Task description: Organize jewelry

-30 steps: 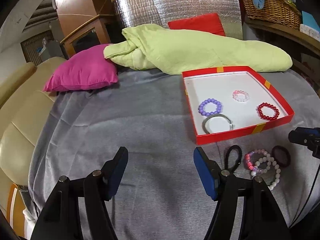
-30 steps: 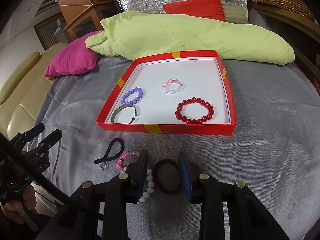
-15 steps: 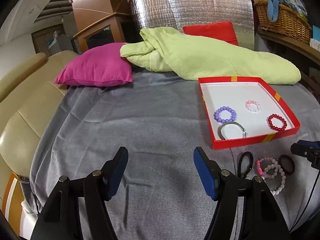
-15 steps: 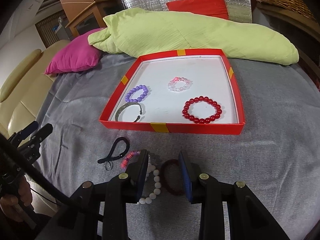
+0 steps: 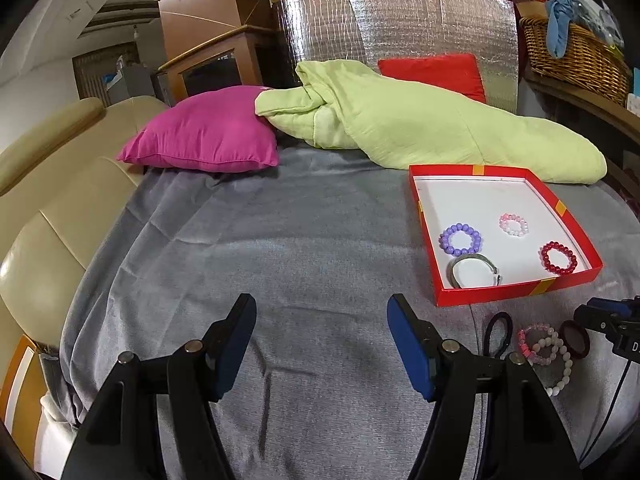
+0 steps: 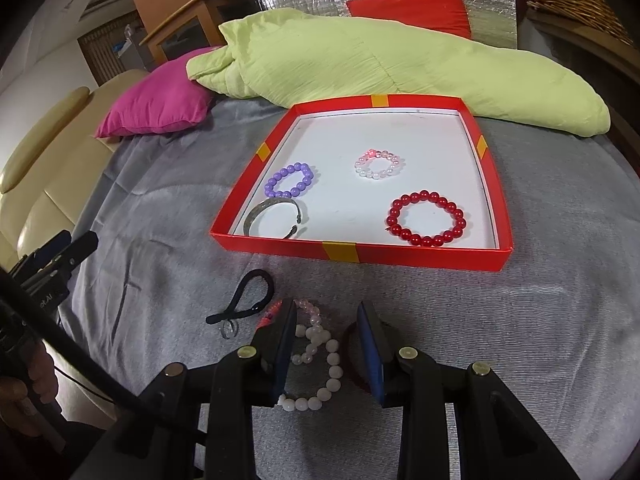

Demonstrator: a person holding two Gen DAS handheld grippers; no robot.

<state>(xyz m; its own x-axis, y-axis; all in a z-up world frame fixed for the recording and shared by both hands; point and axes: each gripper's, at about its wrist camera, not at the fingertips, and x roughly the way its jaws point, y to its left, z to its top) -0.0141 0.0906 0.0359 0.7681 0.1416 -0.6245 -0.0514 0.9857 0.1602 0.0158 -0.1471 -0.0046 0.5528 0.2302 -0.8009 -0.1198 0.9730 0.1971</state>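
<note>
Inside the red tray (image 6: pixel 360 250), four bracelets are already lying; at 6 o'clock, the unclenched right gripper (image 6: pixel 326 344) is straddling the white bead bracelet (image 6: pixel 324 364), with other pieces waiting; the left gripper (image 5: pixel 320 344) is idling, released.

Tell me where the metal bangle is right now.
The metal bangle lies inside the red tray, in its near-left corner in the right wrist view, just in front of the purple bead bracelet and left of the red bead bracelet.
</note>
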